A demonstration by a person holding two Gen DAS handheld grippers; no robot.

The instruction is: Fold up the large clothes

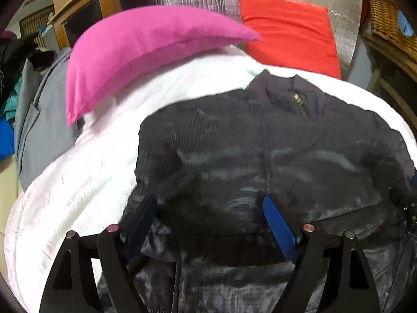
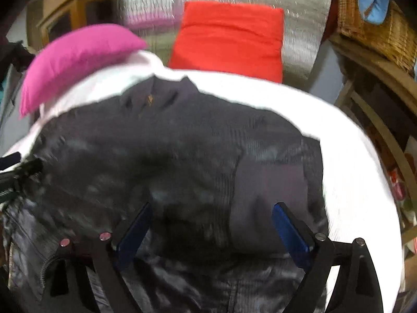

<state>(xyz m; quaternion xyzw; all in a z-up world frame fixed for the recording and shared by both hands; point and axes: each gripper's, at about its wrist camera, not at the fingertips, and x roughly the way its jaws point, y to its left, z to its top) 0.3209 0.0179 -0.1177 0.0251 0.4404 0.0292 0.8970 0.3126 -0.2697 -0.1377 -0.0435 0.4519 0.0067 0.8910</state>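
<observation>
Jacket hem [image 1: 234, 281]: shiny dark fabric, nearest lens in both views, w/ a zip running down it in right view.
Left gripper [image 1: 211, 224]: jaws spread wide, blue pads either side of fabric, nothing pinched. Right gripper [image 2: 212, 229]: same, spread, pads clear of cloth as far as blur allows.
Jacket [image 1: 260, 143]: dark, lying flat on white duvet [image 1: 91, 169], collar [image 1: 292, 91] at far end toward red cushion [image 1: 289, 28]; pink cushion [image 1: 135, 52] on duvet's far left. Sleeves appear tucked in already, body roughly rectangular.
Step, by my read: hem-to-collar fold not yet gripped.
To do well: set both grippers at hem corners, level w/ each other, not mid-panel; pinch all layers incl. lining, since slick fabric likely slips; lift together, carry toward collar, lay edges square; keep zip straight so no bulge forms.
</observation>
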